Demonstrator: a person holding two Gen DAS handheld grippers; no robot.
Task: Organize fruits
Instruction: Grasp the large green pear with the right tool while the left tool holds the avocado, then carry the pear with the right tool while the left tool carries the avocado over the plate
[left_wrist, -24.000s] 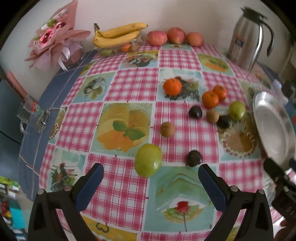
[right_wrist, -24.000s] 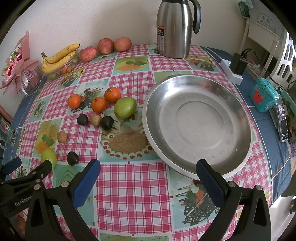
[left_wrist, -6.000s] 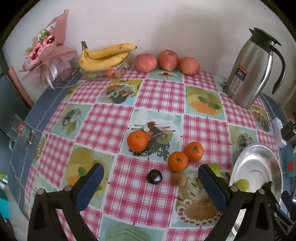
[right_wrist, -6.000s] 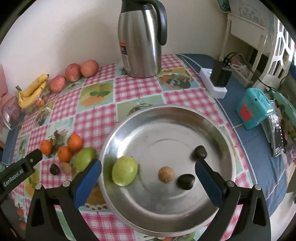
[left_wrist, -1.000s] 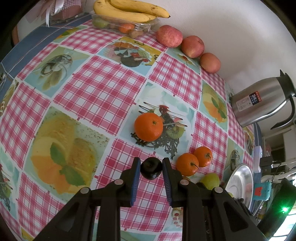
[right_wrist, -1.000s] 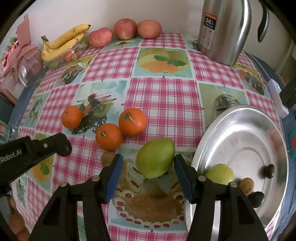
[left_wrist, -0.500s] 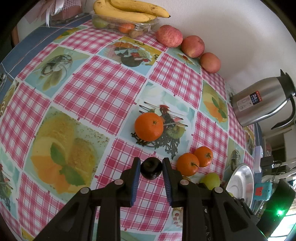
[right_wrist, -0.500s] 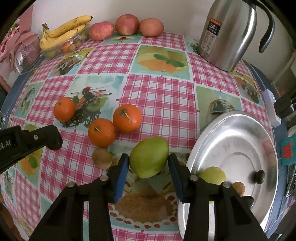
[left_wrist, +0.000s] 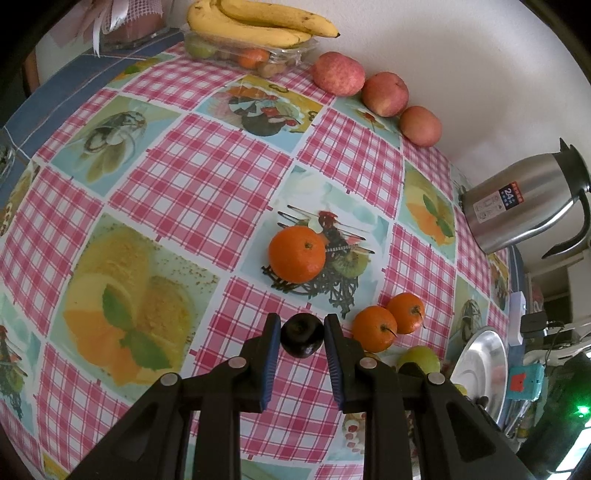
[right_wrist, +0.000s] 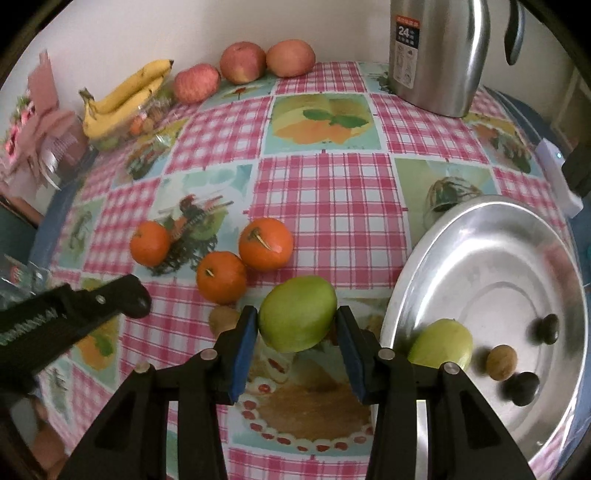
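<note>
My left gripper (left_wrist: 302, 336) is shut on a small dark fruit (left_wrist: 302, 339) and holds it above the checked tablecloth. My right gripper (right_wrist: 297, 325) is shut on a green fruit (right_wrist: 297, 313), just left of the silver plate (right_wrist: 517, 236). The plate holds another green fruit (right_wrist: 441, 345), a small brown fruit (right_wrist: 501, 362) and two dark fruits (right_wrist: 521, 387). Three oranges (right_wrist: 265, 243) and a brown kiwi (right_wrist: 223, 319) lie on the cloth. The left gripper's body (right_wrist: 74, 314) shows at the left of the right wrist view.
A steel thermos jug (right_wrist: 439, 55) stands at the back right. Three apples (right_wrist: 243, 61), bananas (right_wrist: 125, 94) on a clear fruit box and a pink bouquet (right_wrist: 40, 125) line the wall. A white power strip (right_wrist: 557, 173) and a teal box (left_wrist: 524, 380) lie beyond the plate.
My right gripper has closed tight on the green fruit and shifted slightly toward the plate. My left gripper still holds the dark fruit, almost unmoved.
</note>
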